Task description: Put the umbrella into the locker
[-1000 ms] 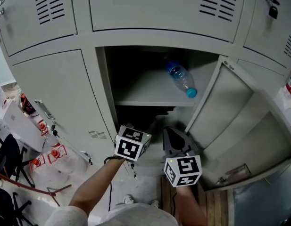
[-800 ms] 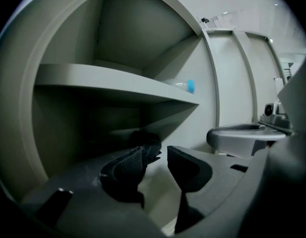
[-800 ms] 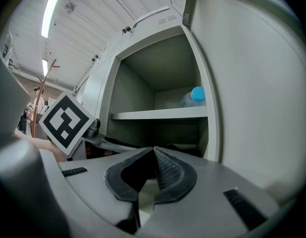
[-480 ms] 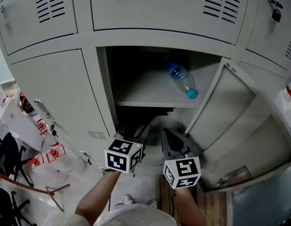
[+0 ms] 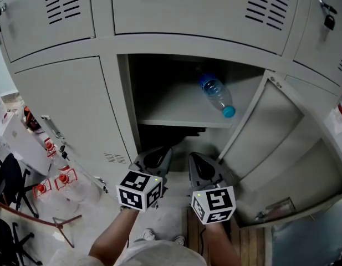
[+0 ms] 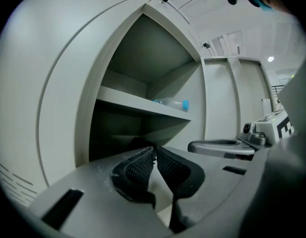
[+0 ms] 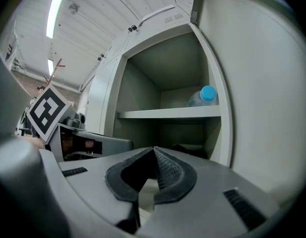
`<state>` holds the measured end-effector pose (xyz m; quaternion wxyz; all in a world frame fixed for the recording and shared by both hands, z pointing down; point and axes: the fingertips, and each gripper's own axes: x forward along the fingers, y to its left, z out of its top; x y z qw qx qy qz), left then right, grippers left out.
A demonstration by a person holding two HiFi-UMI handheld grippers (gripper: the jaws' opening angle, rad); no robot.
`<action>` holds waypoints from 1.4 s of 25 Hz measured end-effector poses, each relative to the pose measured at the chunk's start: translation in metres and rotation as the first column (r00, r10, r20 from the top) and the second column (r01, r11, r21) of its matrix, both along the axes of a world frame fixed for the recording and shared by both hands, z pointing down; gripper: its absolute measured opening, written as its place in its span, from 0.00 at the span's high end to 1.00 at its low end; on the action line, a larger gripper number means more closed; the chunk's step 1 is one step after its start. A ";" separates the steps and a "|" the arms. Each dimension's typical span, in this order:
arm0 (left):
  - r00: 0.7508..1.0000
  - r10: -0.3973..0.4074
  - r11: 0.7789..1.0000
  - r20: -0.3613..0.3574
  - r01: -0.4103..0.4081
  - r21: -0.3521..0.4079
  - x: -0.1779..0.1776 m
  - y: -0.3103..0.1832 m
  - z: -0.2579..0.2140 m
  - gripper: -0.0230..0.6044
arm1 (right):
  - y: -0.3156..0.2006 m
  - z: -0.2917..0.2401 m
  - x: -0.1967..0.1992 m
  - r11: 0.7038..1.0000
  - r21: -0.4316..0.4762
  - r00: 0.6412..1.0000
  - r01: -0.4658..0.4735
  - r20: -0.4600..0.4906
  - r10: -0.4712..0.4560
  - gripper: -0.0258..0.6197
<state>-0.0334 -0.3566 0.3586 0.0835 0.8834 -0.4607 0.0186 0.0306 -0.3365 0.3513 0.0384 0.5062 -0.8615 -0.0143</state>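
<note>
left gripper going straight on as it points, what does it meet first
The left gripper points into the locker's lower compartment under the shelf; first would likely be the dark object there, perhaps the umbrella, though depth is unclear. Its jaws have just been closing, empty.

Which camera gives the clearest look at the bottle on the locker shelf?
The head view: it looks down on the whole bottle, lying on the shelf, blue cap toward the open door. The right gripper view shows only its cap and shoulder above the shelf edge; the left gripper view, a sliver.
</note>
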 end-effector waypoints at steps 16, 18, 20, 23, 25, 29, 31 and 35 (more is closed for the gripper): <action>0.999 -0.004 1.000 0.032 0.003 0.020 0.000 0.008 -0.001 0.95 | 0.004 0.002 -0.003 1.000 0.001 1.000 0.015 -0.014 -0.014 0.96; 0.999 -0.005 1.000 0.031 0.005 0.018 0.000 0.008 -0.001 0.95 | 0.004 0.002 -0.003 1.000 0.001 1.000 0.015 -0.019 -0.015 0.96; 0.999 -0.005 1.000 0.032 0.005 0.013 0.000 0.008 0.000 0.95 | 0.004 0.002 -0.003 1.000 0.003 1.000 0.015 -0.018 -0.015 0.96; 0.999 -0.007 1.000 0.032 0.007 0.004 0.000 0.009 0.001 0.95 | 0.004 0.001 -0.003 1.000 0.004 1.000 0.016 -0.014 -0.016 0.96; 0.999 -0.009 1.000 0.034 0.009 -0.001 0.000 0.009 0.003 0.95 | 0.005 0.002 -0.003 1.000 0.003 1.000 0.018 -0.014 -0.018 0.96; 0.999 -0.008 1.000 0.037 0.008 -0.004 0.000 0.009 0.003 0.95 | 0.005 0.002 -0.005 1.000 0.002 1.000 0.024 -0.017 -0.024 0.96; 0.999 -0.005 1.000 0.037 0.005 -0.006 0.000 0.010 0.004 0.95 | 0.006 0.001 -0.006 1.000 0.003 1.000 0.025 -0.018 -0.025 0.96; 0.999 -0.002 1.000 0.038 0.002 -0.007 0.001 0.011 0.004 0.95 | 0.006 0.001 -0.006 1.000 0.006 0.999 0.027 -0.020 -0.027 0.96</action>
